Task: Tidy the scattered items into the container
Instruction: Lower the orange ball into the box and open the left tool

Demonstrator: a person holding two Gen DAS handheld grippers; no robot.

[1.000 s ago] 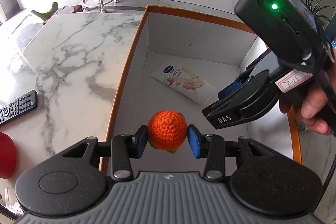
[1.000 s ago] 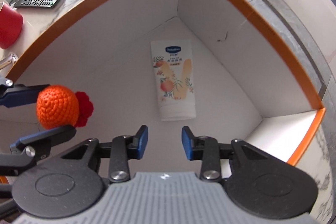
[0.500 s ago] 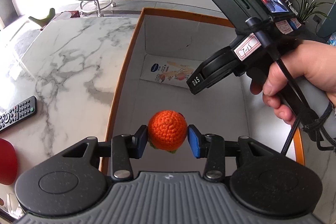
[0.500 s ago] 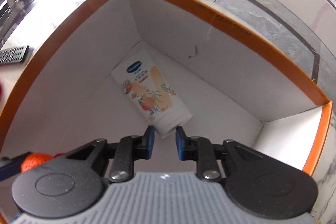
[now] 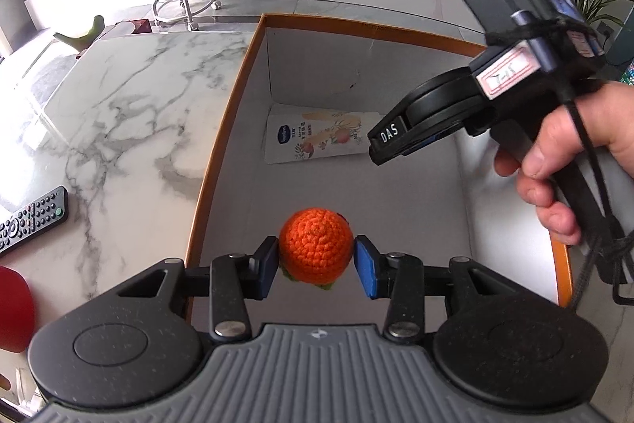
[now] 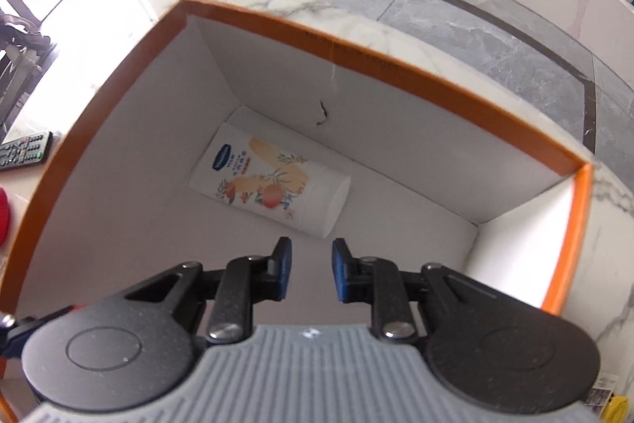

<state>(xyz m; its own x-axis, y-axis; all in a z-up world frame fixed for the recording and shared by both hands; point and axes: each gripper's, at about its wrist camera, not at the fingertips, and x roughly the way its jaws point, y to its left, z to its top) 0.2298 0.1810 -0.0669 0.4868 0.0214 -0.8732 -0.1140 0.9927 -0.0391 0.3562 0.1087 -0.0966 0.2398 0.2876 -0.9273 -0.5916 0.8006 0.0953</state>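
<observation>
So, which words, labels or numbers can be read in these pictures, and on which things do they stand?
"DAS": white letters on the right hand-held gripper, seen in the left wrist view.
Handwritten label, red-bordered, on the same gripper: not legible.
Blue oval brand logo and small print on the lotion tube in the box: too blurred to read.
Remote control buttons: too small to read.

Daylight poured in from the upper left of both views and blew out there in the right wrist view. Glare sat on the marble table [image 5: 130, 98]. The box [image 6: 396, 66] rim was smeared with motion blur, and fisheye bending curved every edge.
</observation>
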